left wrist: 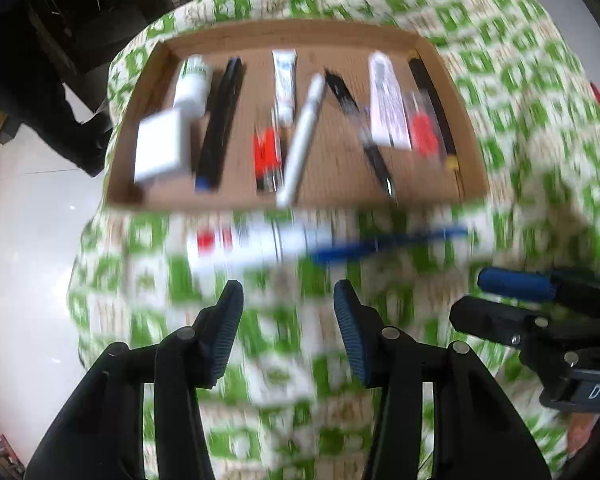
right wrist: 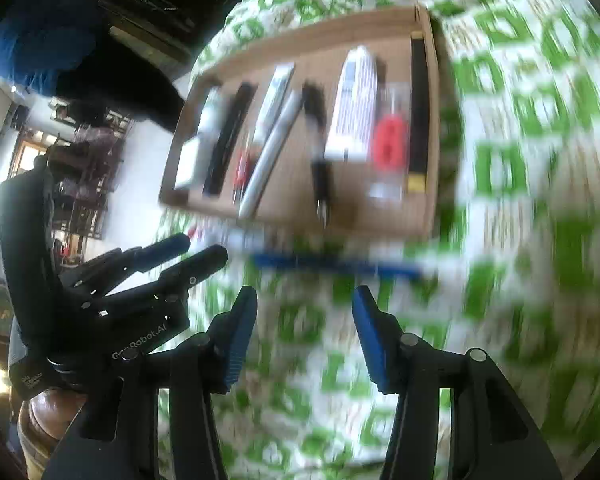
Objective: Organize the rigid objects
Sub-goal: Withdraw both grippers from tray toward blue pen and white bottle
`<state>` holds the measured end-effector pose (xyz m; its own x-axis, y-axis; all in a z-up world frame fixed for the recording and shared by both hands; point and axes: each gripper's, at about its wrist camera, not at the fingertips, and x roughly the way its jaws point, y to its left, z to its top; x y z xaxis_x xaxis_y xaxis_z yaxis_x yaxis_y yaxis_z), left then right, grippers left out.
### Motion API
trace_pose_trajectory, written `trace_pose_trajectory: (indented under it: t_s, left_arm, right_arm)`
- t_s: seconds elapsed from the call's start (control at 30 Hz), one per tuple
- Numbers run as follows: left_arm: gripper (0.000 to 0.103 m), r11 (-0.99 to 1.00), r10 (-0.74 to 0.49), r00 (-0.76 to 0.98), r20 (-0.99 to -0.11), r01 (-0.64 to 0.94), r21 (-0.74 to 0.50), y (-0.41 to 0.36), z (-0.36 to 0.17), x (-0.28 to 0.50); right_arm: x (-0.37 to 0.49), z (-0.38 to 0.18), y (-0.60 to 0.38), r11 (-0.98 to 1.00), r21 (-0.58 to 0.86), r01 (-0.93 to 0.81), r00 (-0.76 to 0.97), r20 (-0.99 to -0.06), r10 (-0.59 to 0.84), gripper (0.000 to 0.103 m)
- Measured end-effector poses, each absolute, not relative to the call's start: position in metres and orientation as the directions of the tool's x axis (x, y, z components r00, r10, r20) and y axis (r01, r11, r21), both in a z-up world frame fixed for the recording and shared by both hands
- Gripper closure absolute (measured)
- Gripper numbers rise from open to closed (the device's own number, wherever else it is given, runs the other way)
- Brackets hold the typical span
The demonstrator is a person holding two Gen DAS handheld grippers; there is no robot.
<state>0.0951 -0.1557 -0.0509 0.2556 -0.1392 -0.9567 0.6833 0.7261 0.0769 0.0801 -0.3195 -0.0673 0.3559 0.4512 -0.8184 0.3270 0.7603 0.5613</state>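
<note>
A cardboard tray (left wrist: 292, 36) on the green-and-white cloth holds several items in a row, among them a white box (left wrist: 162, 152), a black pen (left wrist: 220, 120), a white marker (left wrist: 302, 140) and a white tube (left wrist: 388, 104). In front of the tray a white tube with a red mark (left wrist: 256, 242) and a blue pen (left wrist: 384, 244) lie end to end on the cloth. My left gripper (left wrist: 289, 296) hovers just short of them, open and empty. My right gripper (right wrist: 305, 300) is open and empty too, near the blue pen (right wrist: 336, 264). Both views are blurred.
The cloth-covered table (left wrist: 520, 80) drops off on the left to a white floor (left wrist: 28, 220). Dark furniture (left wrist: 60, 20) stands beyond that edge. In the right wrist view the tray's rim (right wrist: 434, 120) lies near the table's right side, and shelves (right wrist: 84, 184) show far left.
</note>
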Motion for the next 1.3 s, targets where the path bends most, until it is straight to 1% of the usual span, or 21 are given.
trace_pose_trajectory:
  t_s: [0.07, 0.1, 0.17, 0.23, 0.27, 0.33, 0.37, 0.6, 0.73, 0.87, 0.97, 1.03, 1.17, 1.23, 1.27, 1.3]
  left_arm:
    - [0.058, 0.731, -0.127, 0.245, -0.961, 0.679, 0.077, -0.14, -0.06, 0.073]
    - [0.057, 0.736, -0.124, 0.228, -0.966, 0.674, 0.065, -0.133, -0.066, 0.065]
    - [0.057, 0.75, -0.114, 0.173, -0.978, 0.661, 0.03, -0.118, -0.085, 0.05]
    - [0.051, 0.767, -0.099, 0.133, -0.986, 0.641, 0.01, -0.104, -0.107, 0.037]
    - [0.048, 0.768, -0.114, 0.142, -0.983, 0.64, 0.004, -0.1, -0.11, 0.032]
    - [0.046, 0.771, -0.129, 0.171, -0.977, 0.636, 0.01, -0.098, -0.104, 0.026]
    - [0.042, 0.773, -0.126, 0.168, -0.978, 0.635, 0.009, -0.098, -0.105, 0.023]
    - [0.041, 0.769, -0.118, 0.173, -0.978, 0.638, 0.02, -0.103, -0.106, 0.011]
    - [0.041, 0.767, -0.118, 0.169, -0.978, 0.641, 0.018, -0.1, -0.109, 0.025]
    - [0.041, 0.767, -0.12, 0.166, -0.979, 0.641, 0.015, -0.098, -0.11, 0.027]
    - [0.04, 0.767, -0.12, 0.166, -0.979, 0.642, 0.015, -0.098, -0.11, 0.027]
    - [0.039, 0.767, -0.121, 0.165, -0.979, 0.642, 0.014, -0.098, -0.11, 0.026]
    - [0.039, 0.765, -0.119, 0.163, -0.979, 0.644, 0.014, -0.099, -0.111, 0.026]
    - [0.039, 0.766, -0.121, 0.162, -0.979, 0.643, 0.012, -0.099, -0.111, 0.026]
    - [0.039, 0.766, -0.121, 0.162, -0.979, 0.642, 0.011, -0.098, -0.111, 0.026]
    - [0.039, 0.766, -0.122, 0.161, -0.979, 0.642, 0.01, -0.098, -0.111, 0.026]
  right_arm:
    - [0.068, -0.073, -0.309, 0.78, 0.546, 0.305, 0.331, -0.829, 0.451, 0.056]
    - [0.063, -0.077, -0.304, 0.797, 0.529, 0.292, 0.314, -0.84, 0.442, 0.052]
    - [0.053, -0.087, -0.297, 0.825, 0.49, 0.283, 0.279, -0.864, 0.418, 0.05]
    - [0.049, -0.099, -0.293, 0.843, 0.46, 0.28, 0.235, -0.884, 0.404, 0.049]
    - [0.049, -0.102, -0.292, 0.849, 0.449, 0.279, 0.225, -0.89, 0.397, 0.049]
    - [0.05, -0.106, -0.289, 0.868, 0.42, 0.265, 0.209, -0.904, 0.373, 0.049]
    - [0.05, -0.106, -0.286, 0.878, 0.405, 0.256, 0.206, -0.91, 0.359, 0.049]
    - [0.055, -0.092, -0.283, 0.918, 0.336, 0.21, 0.23, -0.93, 0.288, 0.048]
    - [0.085, -0.075, -0.268, 0.967, 0.239, 0.086, 0.247, -0.946, 0.212, 0.048]
    - [0.11, -0.072, -0.25, 0.989, 0.134, -0.065, 0.254, -0.956, 0.147, 0.048]
    - [0.124, -0.075, -0.239, 0.989, 0.065, -0.13, 0.268, -0.958, 0.098, 0.048]
    - [0.13, -0.079, -0.237, 0.99, 0.036, -0.137, 0.276, -0.958, 0.073, 0.048]
    - [0.145, -0.093, -0.242, 0.992, 0.024, -0.127, 0.261, -0.964, 0.056, 0.049]
    - [0.146, -0.09, -0.246, 0.994, 0.015, -0.106, 0.268, -0.963, 0.043, 0.063]
    - [0.147, -0.088, -0.248, 0.995, 0.023, -0.099, 0.274, -0.96, 0.049, 0.078]
    - [0.147, -0.087, -0.25, 0.994, 0.046, -0.096, 0.269, -0.961, 0.07, 0.098]
